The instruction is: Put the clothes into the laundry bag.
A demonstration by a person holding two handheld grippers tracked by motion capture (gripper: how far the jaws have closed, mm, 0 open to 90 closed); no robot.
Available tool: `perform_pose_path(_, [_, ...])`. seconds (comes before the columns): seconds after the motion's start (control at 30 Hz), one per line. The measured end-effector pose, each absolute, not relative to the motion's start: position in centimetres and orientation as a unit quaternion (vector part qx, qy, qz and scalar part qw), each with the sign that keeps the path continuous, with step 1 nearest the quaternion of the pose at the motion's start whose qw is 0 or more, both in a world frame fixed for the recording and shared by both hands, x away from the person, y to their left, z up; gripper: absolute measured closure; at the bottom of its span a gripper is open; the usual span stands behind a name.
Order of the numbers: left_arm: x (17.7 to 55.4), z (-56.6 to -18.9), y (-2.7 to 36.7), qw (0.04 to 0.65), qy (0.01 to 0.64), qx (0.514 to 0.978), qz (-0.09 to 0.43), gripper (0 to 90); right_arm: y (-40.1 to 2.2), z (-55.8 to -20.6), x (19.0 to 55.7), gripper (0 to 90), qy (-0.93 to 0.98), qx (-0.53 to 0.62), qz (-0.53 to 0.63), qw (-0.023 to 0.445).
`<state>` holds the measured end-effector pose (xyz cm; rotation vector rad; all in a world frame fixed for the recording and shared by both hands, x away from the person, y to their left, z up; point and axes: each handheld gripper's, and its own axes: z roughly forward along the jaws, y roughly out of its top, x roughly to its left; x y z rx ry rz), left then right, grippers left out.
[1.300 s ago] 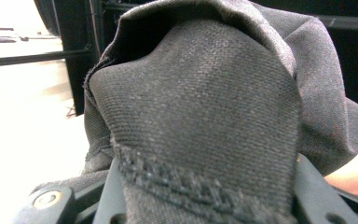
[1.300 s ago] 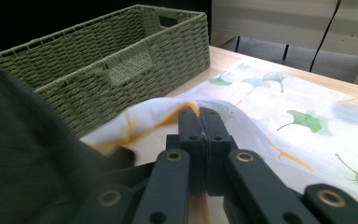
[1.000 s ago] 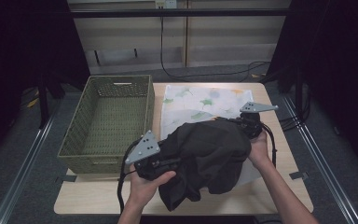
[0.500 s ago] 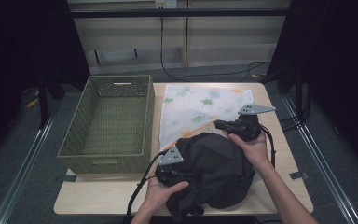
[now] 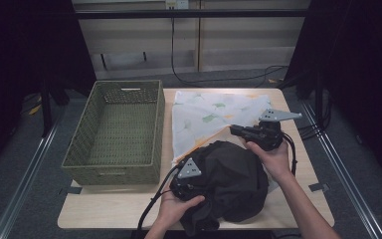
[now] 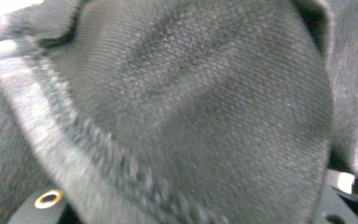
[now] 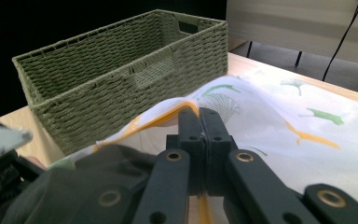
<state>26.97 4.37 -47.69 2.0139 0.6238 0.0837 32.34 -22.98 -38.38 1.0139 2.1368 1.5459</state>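
Observation:
A black garment point(image 5: 234, 184) lies bundled at the front middle of the table. My left gripper point(image 5: 195, 185) is pushed into its left side, with thick fabric point(image 6: 191, 107) bunched over and between the jaws, which grip it. A white leaf-print cloth point(image 5: 214, 112) is spread behind the garment. My right gripper point(image 5: 235, 131) points left at the cloth's near edge. It is shut, with the orange-hemmed fold point(image 7: 186, 105) pinched at its tips point(image 7: 199, 116). The black garment point(image 7: 74, 191) sits just below those jaws.
A green woven basket point(image 5: 112, 174) stands on the table's left half, its inside bare; its side wall point(image 7: 121, 79) is close to the cloth's lifted edge. Bare wood point(image 5: 109, 206) shows at the front left. Cables trail from both grippers.
The left gripper has come down and moved right toward the table's front with the black garment, which has sunk from a raised drape into a low bundle. The right gripper has stayed put.

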Motion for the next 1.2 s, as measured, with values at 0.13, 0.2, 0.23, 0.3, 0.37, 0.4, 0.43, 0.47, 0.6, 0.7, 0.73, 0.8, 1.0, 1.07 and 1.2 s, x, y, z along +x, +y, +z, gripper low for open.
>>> perform_pose_path(0.13, [27.5, -46.1, 5.1, 0.515, 0.272, 0.811, 0.055, 64.0, -23.2, -38.6, 32.3, 89.1, 0.749, 0.356, 0.537, 0.154])
perform_pose_path(0.2, [27.9, -45.1, 5.7, 0.523, 0.279, 0.802, 0.067, 64.2, -23.1, -38.5, 32.2, 89.1, 0.750, 0.356, 0.536, 0.153])
perform_pose_path(0.23, [28.0, -44.6, 6.1, 0.532, 0.285, 0.794, 0.073, 64.4, -23.0, -38.4, 32.2, 89.1, 0.749, 0.356, 0.538, 0.152])
perform_pose_path(0.3, [28.3, -43.3, 6.9, 0.556, 0.290, 0.775, 0.075, 64.6, -22.9, -38.2, 32.0, 89.1, 0.751, 0.352, 0.538, 0.152])
perform_pose_path(0.37, [28.5, -42.0, 7.6, 0.574, 0.296, 0.758, 0.092, 64.8, -22.8, -37.9, 31.9, 89.1, 0.750, 0.350, 0.540, 0.153])
perform_pose_path(0.4, [28.7, -41.4, 7.8, 0.582, 0.292, 0.753, 0.092, 64.8, -22.7, -37.9, 31.9, 89.1, 0.750, 0.347, 0.542, 0.152])
perform_pose_path(0.43, [28.8, -40.9, 7.9, 0.586, 0.294, 0.750, 0.096, 64.8, -22.6, -37.8, 31.8, 89.1, 0.749, 0.346, 0.544, 0.150])
perform_pose_path(0.47, [28.9, -40.5, 7.8, 0.580, 0.298, 0.751, 0.109, 64.8, -22.5, -37.7, 31.8, 89.1, 0.749, 0.345, 0.545, 0.149])
perform_pose_path(0.6, [29.6, -41.4, 6.5, 0.554, 0.311, 0.757, 0.154, 64.7, -22.1, -37.7, 31.7, 89.2, 0.756, 0.349, 0.535, 0.146])
perform_pose_path(0.7, [31.1, -44.3, 5.4, 0.525, 0.336, 0.769, 0.141, 64.6, -22.1, -37.9, 31.8, 89.1, 0.758, 0.357, 0.525, 0.147])
perform_pose_path(0.73, [31.4, -45.0, 5.2, 0.518, 0.335, 0.774, 0.141, 64.7, -22.2, -37.9, 31.8, 89.1, 0.757, 0.358, 0.527, 0.145])
perform_pose_path(0.8, [31.9, -46.6, 4.7, 0.497, 0.348, 0.784, 0.132, 64.7, -22.3, -37.7, 31.7, 89.1, 0.756, 0.356, 0.531, 0.144])
perform_pose_path(1.0, [32.6, -47.7, 3.7, 0.442, 0.359, 0.809, 0.149, 64.7, -22.5, -36.4, 30.9, 89.1, 0.749, 0.344, 0.548, 0.143])
perform_pose_path(1.07, [32.7, -47.9, 3.6, 0.445, 0.372, 0.802, 0.142, 64.7, -22.5, -35.8, 30.4, 89.0, 0.750, 0.336, 0.551, 0.146])
perform_pose_path(1.2, [32.9, -47.9, 3.8, 0.445, 0.379, 0.801, 0.133, 64.6, -22.8, -35.7, 29.4, 89.0, 0.762, 0.337, 0.534, 0.146])
